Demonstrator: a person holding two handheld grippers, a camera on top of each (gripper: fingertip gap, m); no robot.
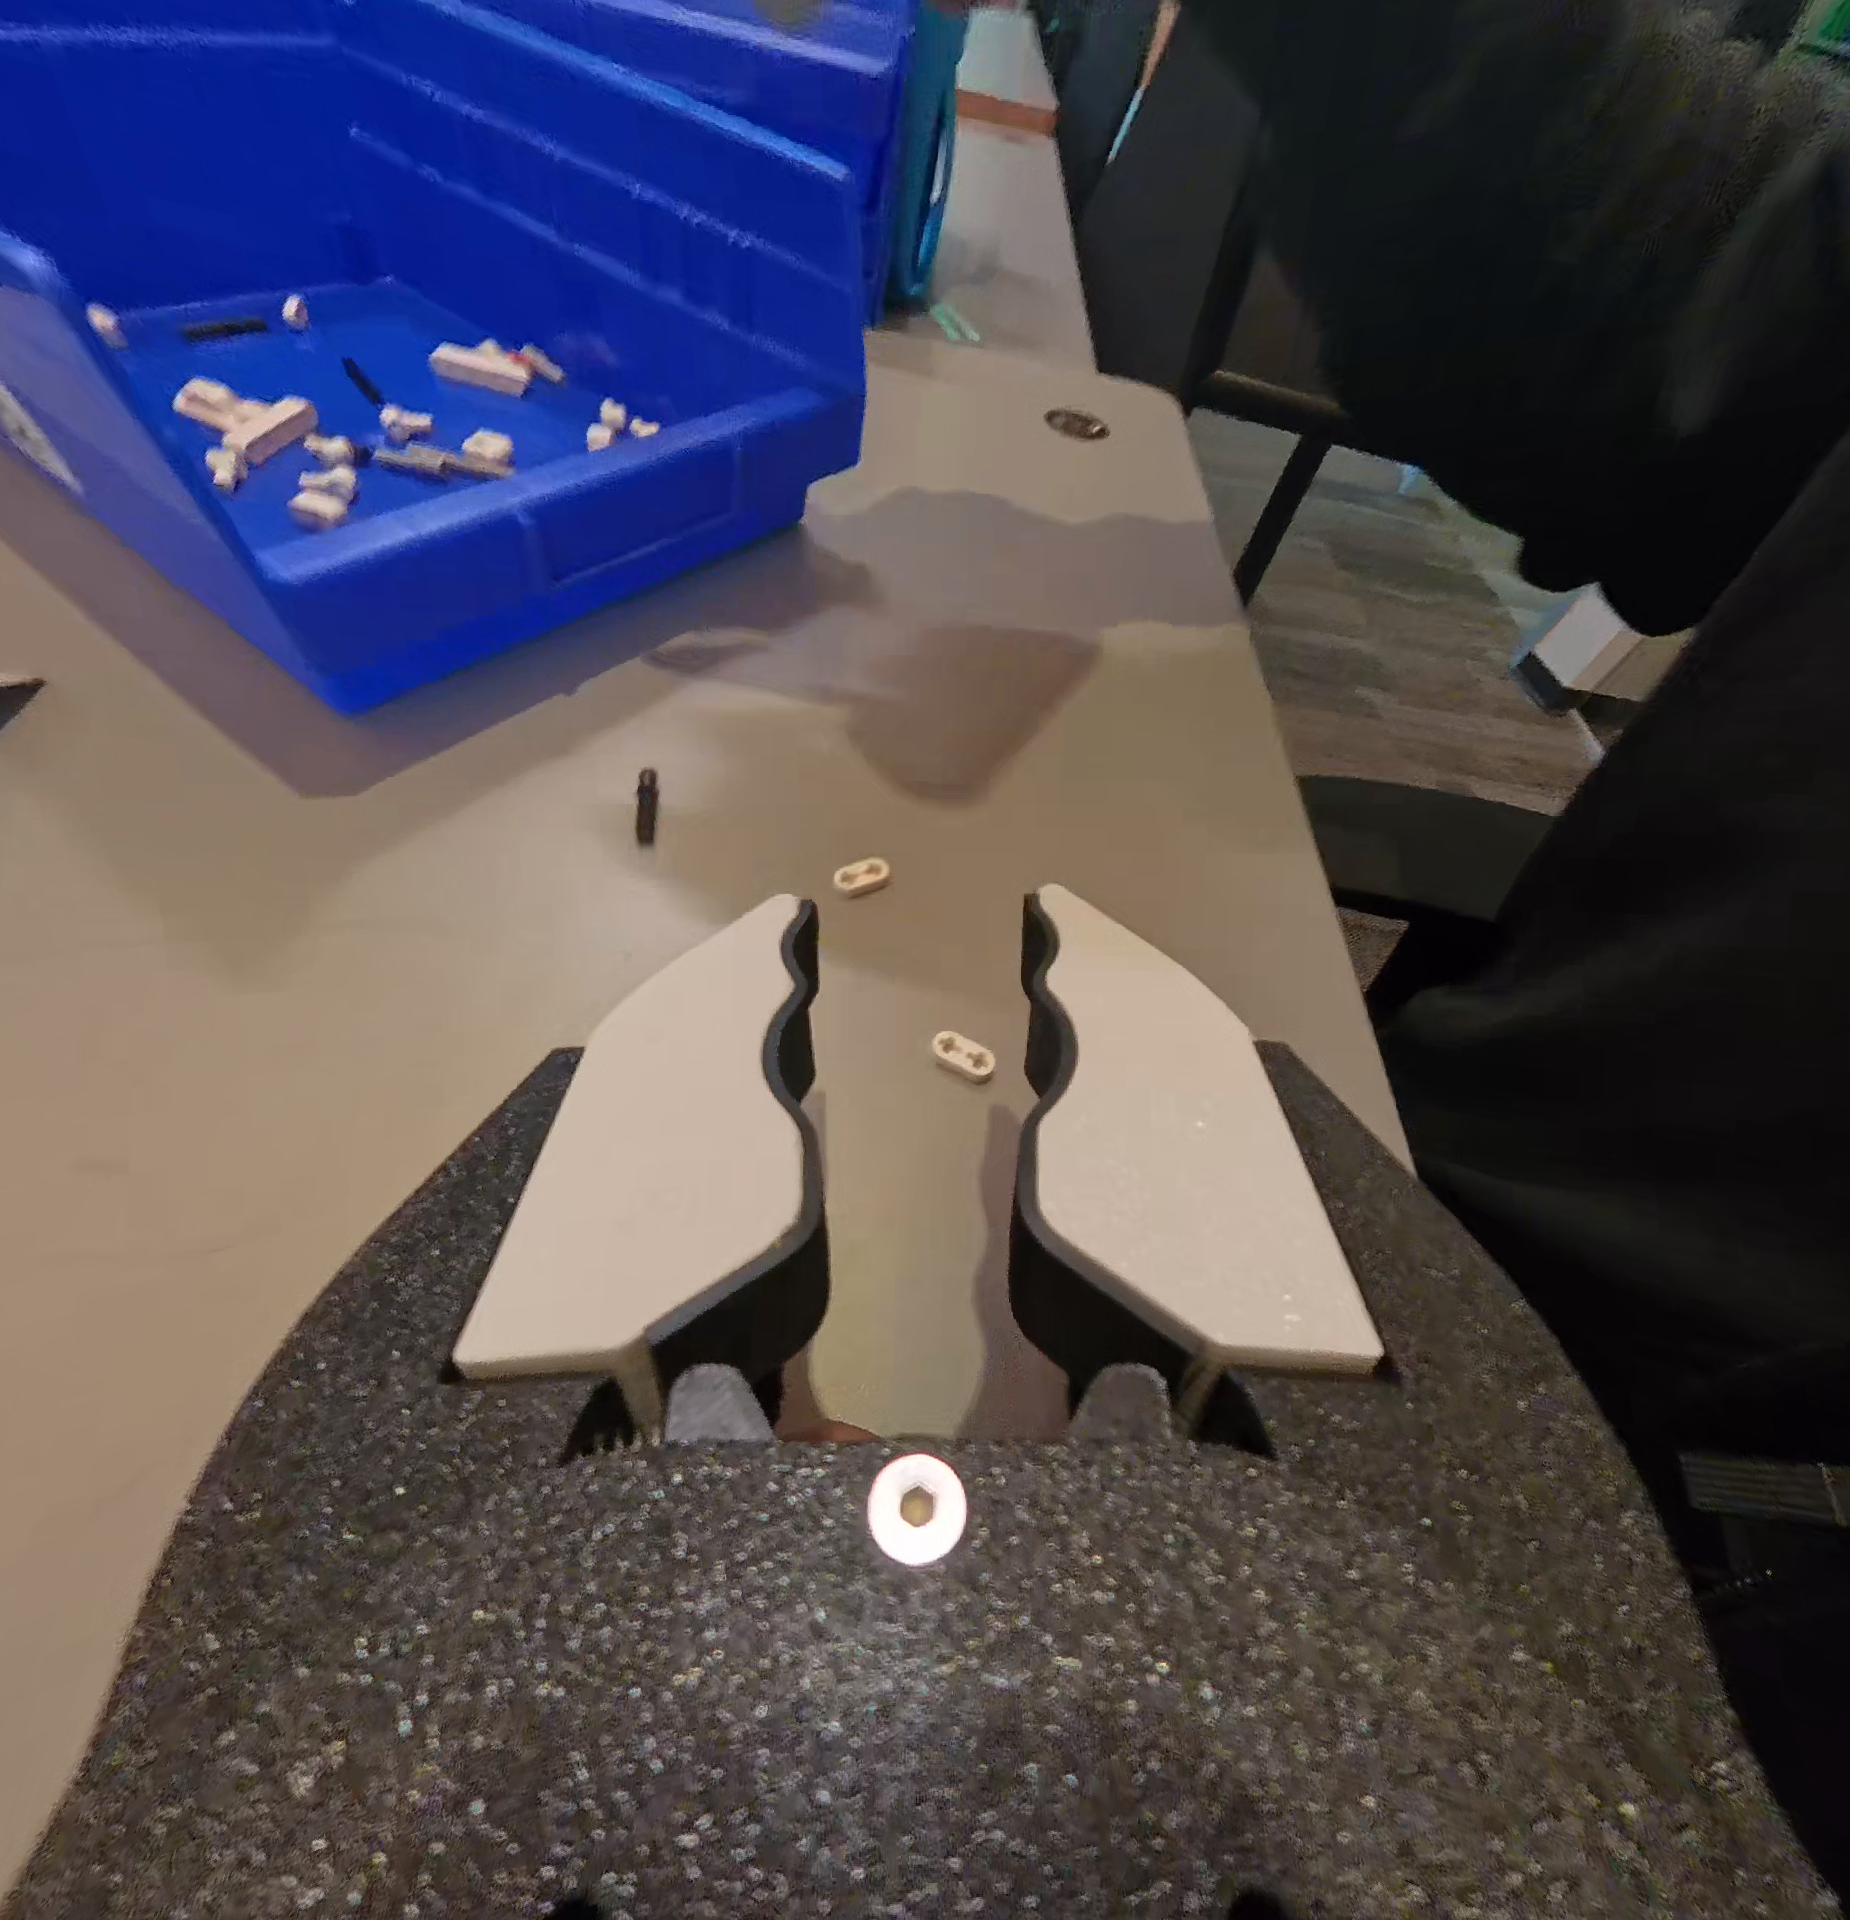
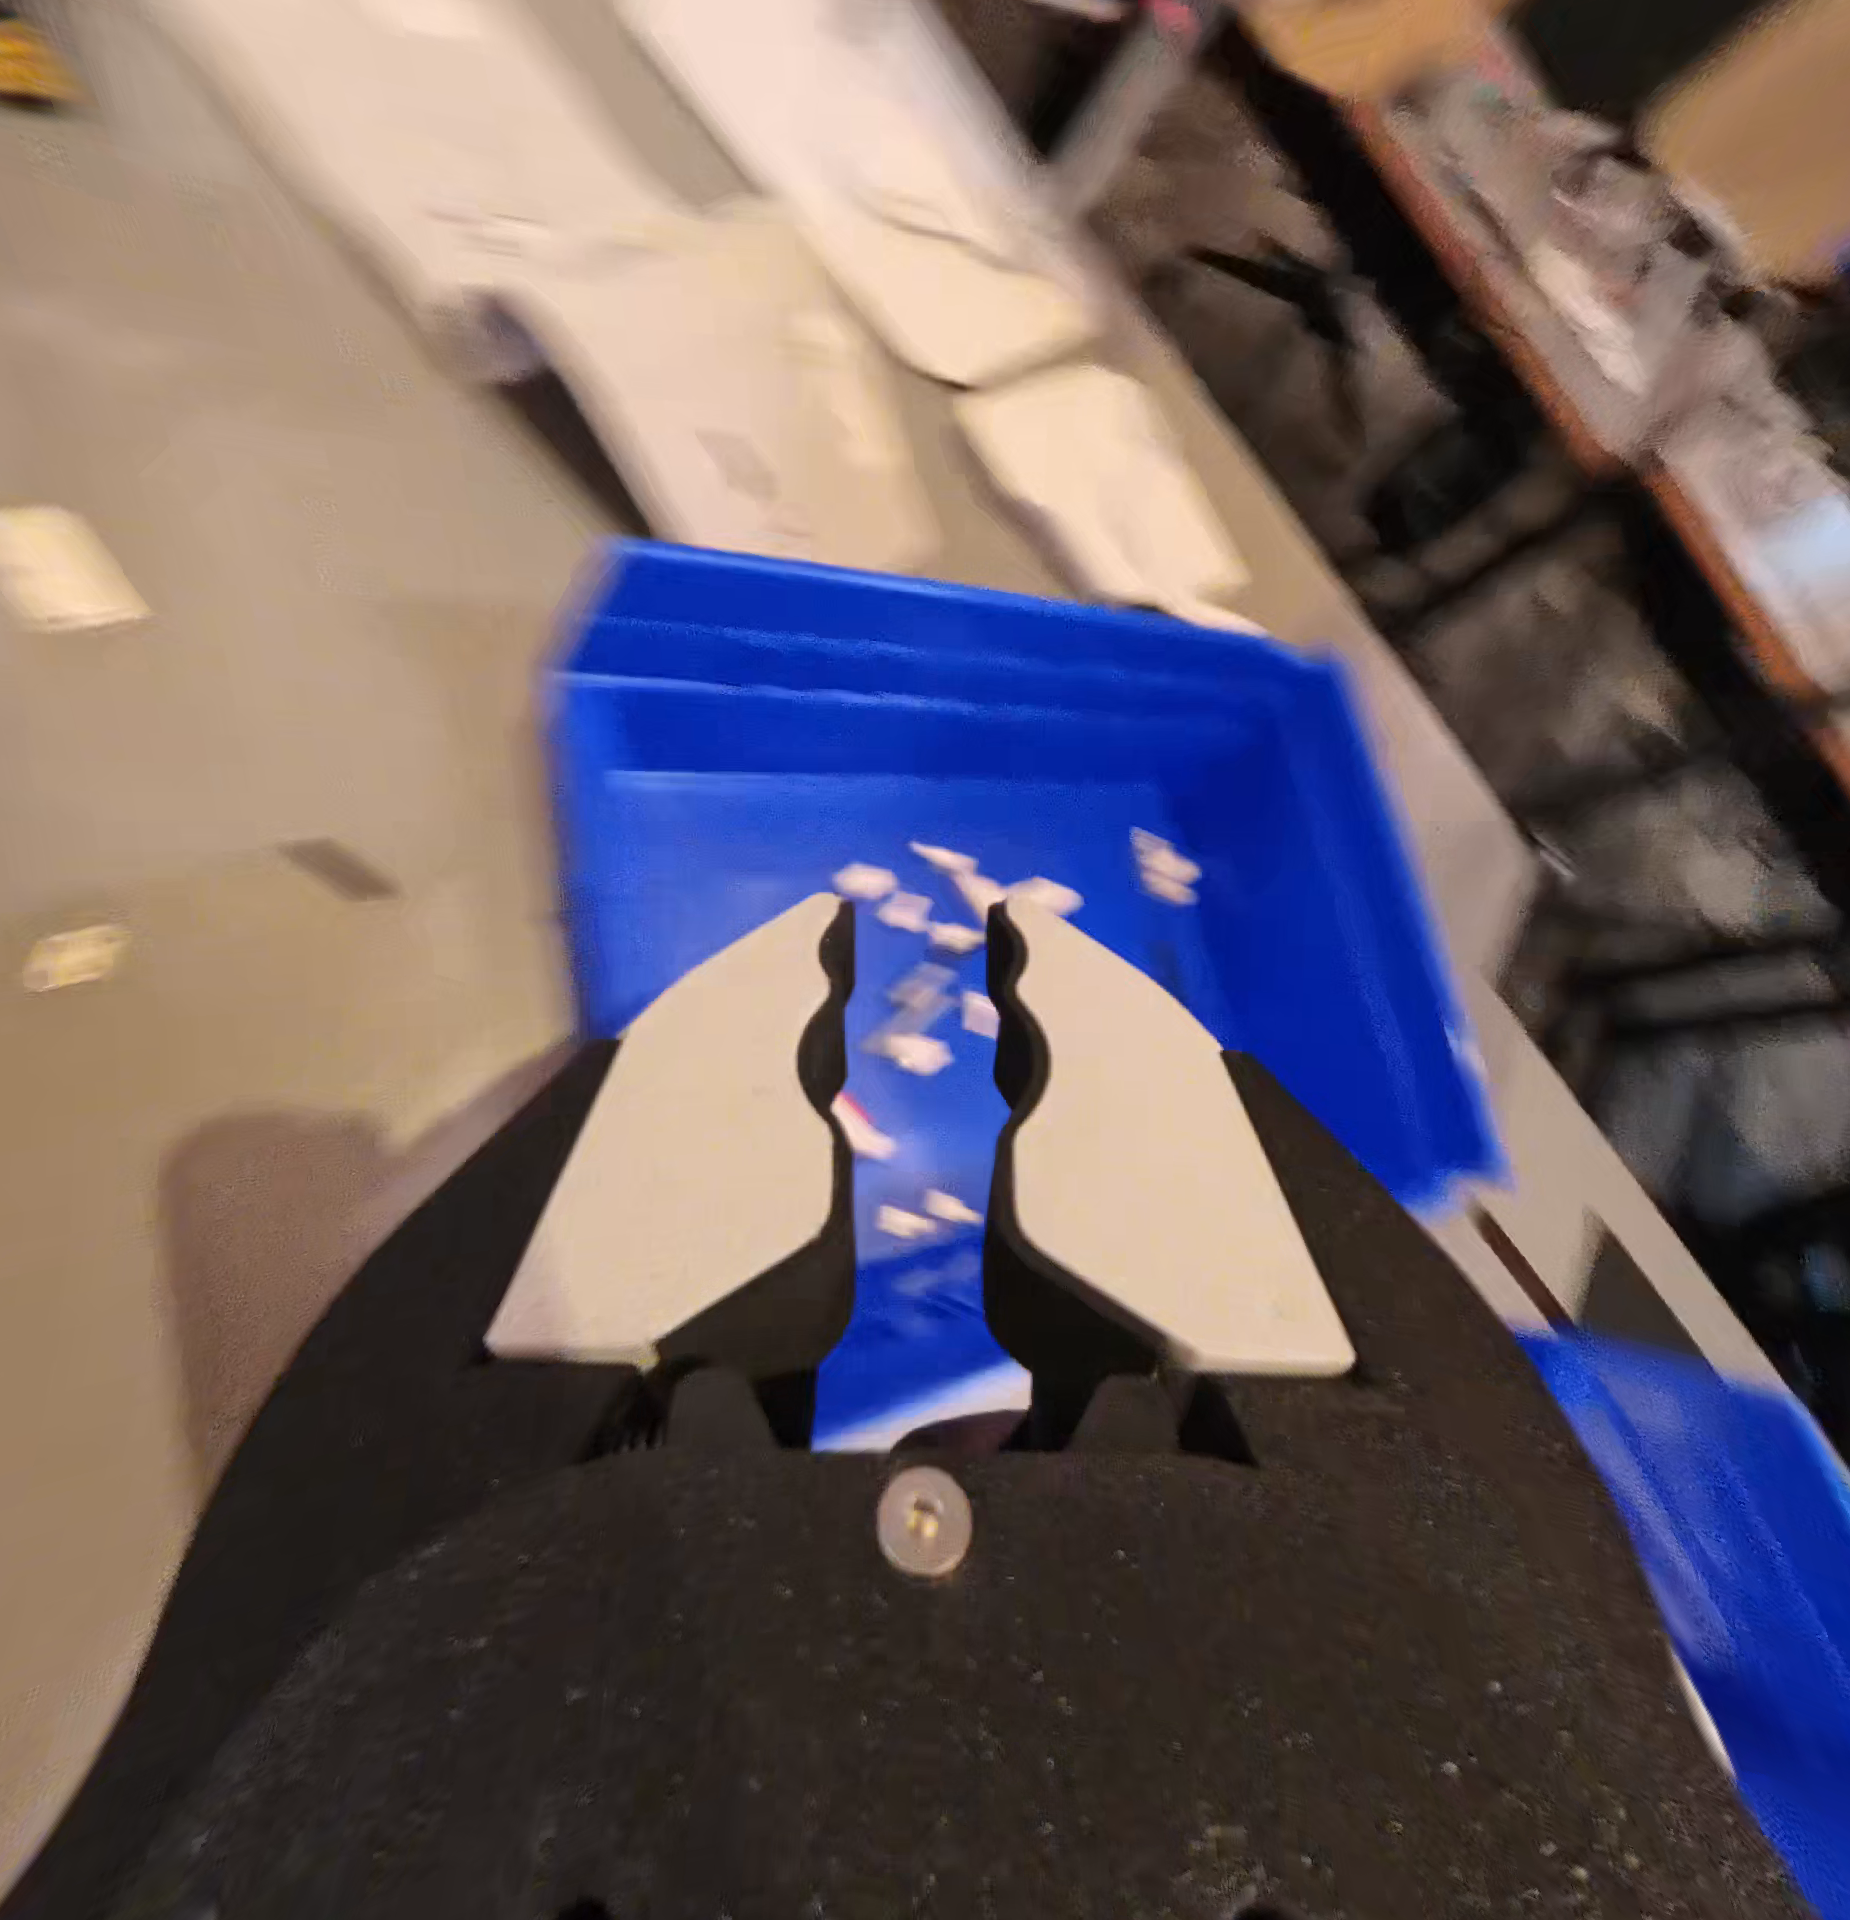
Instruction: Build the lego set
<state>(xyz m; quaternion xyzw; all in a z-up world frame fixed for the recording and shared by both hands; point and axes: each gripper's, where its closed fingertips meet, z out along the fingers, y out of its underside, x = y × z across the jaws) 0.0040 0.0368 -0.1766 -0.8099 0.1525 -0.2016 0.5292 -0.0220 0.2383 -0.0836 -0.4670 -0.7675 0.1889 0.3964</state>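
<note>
My left claw [image 1: 921,914] is hovering open and empty over the grey desk [image 1: 277,1039], with one small cream two-hole plastic link [image 1: 963,1057] lying loose between its fingers, another [image 1: 862,876] just ahead, and a short black pin [image 1: 647,805] beyond. My right claw [image 2: 921,920], partly open with nothing gripped, hangs over the blue plastic bin [image 2: 1316,935] of pale bits, though that view's blurry.

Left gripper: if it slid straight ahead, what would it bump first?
Probably the small beige two-hole link lying on the table just past the open left gripper; depth is uncertain.
</note>
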